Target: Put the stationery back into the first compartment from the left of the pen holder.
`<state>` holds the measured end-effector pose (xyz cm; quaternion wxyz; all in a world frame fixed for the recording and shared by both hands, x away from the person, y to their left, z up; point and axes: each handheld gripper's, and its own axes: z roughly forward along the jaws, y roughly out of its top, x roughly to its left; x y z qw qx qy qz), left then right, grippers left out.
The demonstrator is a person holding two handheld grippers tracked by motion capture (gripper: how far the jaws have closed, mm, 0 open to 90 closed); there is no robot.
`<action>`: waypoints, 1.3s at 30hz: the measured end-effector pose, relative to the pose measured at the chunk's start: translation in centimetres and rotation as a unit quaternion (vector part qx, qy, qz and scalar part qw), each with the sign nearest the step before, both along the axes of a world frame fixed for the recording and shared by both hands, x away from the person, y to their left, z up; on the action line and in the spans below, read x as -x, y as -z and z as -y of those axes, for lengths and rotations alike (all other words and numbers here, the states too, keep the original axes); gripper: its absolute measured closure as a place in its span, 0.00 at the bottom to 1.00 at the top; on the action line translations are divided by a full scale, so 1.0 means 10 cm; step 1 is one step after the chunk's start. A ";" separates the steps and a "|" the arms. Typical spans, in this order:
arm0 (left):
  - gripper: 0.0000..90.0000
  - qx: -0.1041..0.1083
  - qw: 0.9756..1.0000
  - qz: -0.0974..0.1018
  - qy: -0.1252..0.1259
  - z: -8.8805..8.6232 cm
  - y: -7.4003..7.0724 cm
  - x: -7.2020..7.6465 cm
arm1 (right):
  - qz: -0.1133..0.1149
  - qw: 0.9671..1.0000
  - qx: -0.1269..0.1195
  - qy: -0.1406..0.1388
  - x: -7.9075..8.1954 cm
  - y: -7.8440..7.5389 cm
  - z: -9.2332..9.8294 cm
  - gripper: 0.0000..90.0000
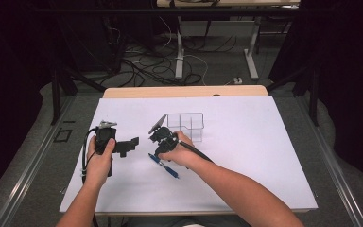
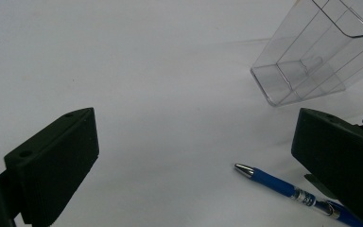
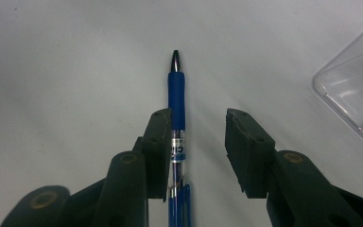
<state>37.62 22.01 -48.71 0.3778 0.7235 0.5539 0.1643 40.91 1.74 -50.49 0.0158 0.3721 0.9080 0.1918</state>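
The blue plastic ballpoint pen with a silver tip [image 3: 176, 101] lies flat on the white-covered surface [image 1: 246, 156], not yet lifted. The right tool [image 3: 196, 142] sits low over it with its jaws parted to a middling gap, the pen's clear barrel lying just inside the left-hand jaw in the right gripper view; nothing is clamped, so the grasp itself looks like the step in hand. The clear plastic compartmented organiser box [image 1: 185, 126] stands upright and empty just beyond the right hand [image 1: 179, 153], near the pen, so it is the likely destination. By that reading, almost all of the work is left: closing on the pen, lifting it, carrying it to a compartment.

The pen's long axis runs along the right tool's own line, tip pointing away from the hand. In the high view it lies diagonally [image 1: 164, 165], one end toward the person and to the right.

The left tool [image 1: 131, 144] hovers apart to the left, jaws wide and holding nothing.
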 end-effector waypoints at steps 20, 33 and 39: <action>0.02 0.001 1.000 -0.005 -0.003 -0.02 0.01 -0.01 | -0.040 0.999 0.027 -0.004 0.05 0.18 -0.07 0.78; 0.02 0.000 1.000 -0.007 -0.001 -0.01 0.01 -0.01 | -0.050 0.998 0.029 -0.005 0.07 0.24 -0.03 0.81; 0.02 0.003 1.000 -0.007 -0.003 -0.01 0.01 -0.01 | -0.057 0.998 0.030 0.008 0.09 0.24 -0.04 0.82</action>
